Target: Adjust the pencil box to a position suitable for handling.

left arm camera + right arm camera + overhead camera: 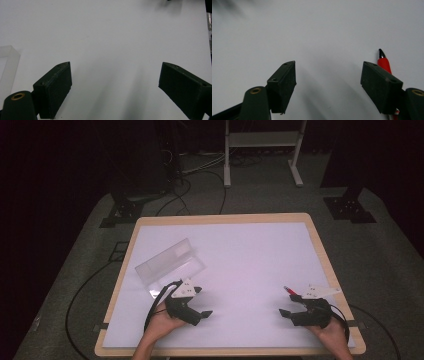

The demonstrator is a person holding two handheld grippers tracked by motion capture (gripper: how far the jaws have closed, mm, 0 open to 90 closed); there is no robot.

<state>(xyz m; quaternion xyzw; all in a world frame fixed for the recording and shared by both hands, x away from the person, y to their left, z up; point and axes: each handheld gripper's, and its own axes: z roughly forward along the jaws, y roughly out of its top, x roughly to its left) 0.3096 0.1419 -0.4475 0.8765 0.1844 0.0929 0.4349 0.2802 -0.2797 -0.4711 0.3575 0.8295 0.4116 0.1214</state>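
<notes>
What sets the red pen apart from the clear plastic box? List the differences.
The red pen is slim, opaque and bright red with a dark tip; the clear plastic box is broad, boxy and see-through. The pen lies beside the right gripper, on the table's right; the box sits beyond the left gripper, on the left. Both rest untouched on the white table.

claws: 2 (200, 302) (289, 305) | red pen: 1 (290, 291) | clear plastic box: 1 (170, 265) | table: 1 (250, 217)

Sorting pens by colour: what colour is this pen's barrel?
Red, with a dark tip; the pen shows best in the right gripper view.
</notes>
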